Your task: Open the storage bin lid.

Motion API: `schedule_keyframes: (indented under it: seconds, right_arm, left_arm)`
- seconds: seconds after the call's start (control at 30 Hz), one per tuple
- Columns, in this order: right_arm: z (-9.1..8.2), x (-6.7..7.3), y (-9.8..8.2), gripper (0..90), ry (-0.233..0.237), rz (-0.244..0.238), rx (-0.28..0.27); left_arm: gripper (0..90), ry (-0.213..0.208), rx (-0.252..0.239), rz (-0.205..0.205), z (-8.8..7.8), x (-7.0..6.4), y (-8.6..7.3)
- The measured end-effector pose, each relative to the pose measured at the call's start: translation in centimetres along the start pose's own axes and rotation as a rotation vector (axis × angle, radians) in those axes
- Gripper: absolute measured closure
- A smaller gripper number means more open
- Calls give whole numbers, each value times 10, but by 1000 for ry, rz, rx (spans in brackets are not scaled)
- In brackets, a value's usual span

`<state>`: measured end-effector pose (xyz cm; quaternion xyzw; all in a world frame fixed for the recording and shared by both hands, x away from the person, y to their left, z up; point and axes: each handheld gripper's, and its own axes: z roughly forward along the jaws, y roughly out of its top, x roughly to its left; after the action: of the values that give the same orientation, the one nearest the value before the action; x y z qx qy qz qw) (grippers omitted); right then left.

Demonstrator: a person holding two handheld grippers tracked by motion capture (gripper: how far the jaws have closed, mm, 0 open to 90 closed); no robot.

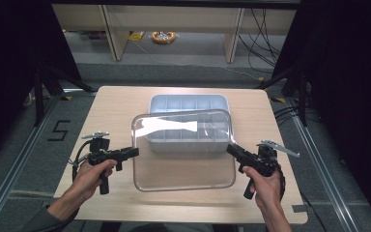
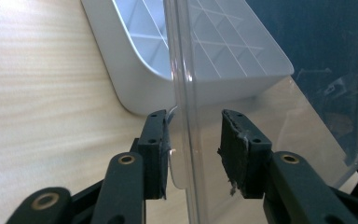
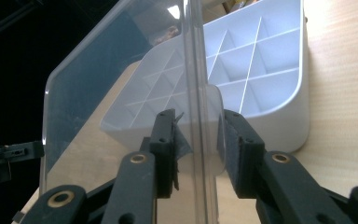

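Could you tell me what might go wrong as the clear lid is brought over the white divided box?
1. The left gripper and right gripper each pinch only a thin edge of the clear lid, so it could slip or twist out.
2. The lid hangs tilted in front of the white divided box; its far edge might catch the box rim and push the box across the table.

Sharp frames, overhead glare, dark surroundings

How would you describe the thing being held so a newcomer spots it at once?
On the wooden table sits a pale grey box split into small compartments. Tilted above its near side is the clear lid, gripped at its side edges by the left gripper and right gripper. It alone is see-through and flat.
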<state>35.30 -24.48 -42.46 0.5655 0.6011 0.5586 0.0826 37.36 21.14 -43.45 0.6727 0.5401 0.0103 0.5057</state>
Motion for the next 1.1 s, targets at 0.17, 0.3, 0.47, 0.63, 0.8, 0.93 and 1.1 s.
schedule_keyframes:
  seconds: [0.17, 0.3, 0.47, 0.63, 0.8, 0.93, 1.1]
  right_arm:
    - [-6, 0, -13, 680, 5, 1, 13]
    - [-10, 0, -26, 679, 6, 25, 31]
    - [-13, -4, -44, 677, -11, 50, 57]
    - [-15, -14, -57, 673, -15, 83, 68]
    - [-20, -17, -66, 671, -24, 126, 71]
    - [-20, -21, -72, 667, -35, 136, 81]
    - [-20, -25, -77, 665, -51, 120, 92]
  left_arm:
    - [610, 4, 10, -12, -4, 1, -14]
    - [609, 1, 22, -4, -4, 1, -24]
    - [610, 4, 42, -23, 0, 6, -38]
    - [608, -11, 85, -15, 6, 9, -50]
    - [607, -9, 62, -33, 13, 6, -58]
    - [604, -24, 112, -15, 14, 10, -64]
    - [603, -12, 103, -16, 17, 9, -68]
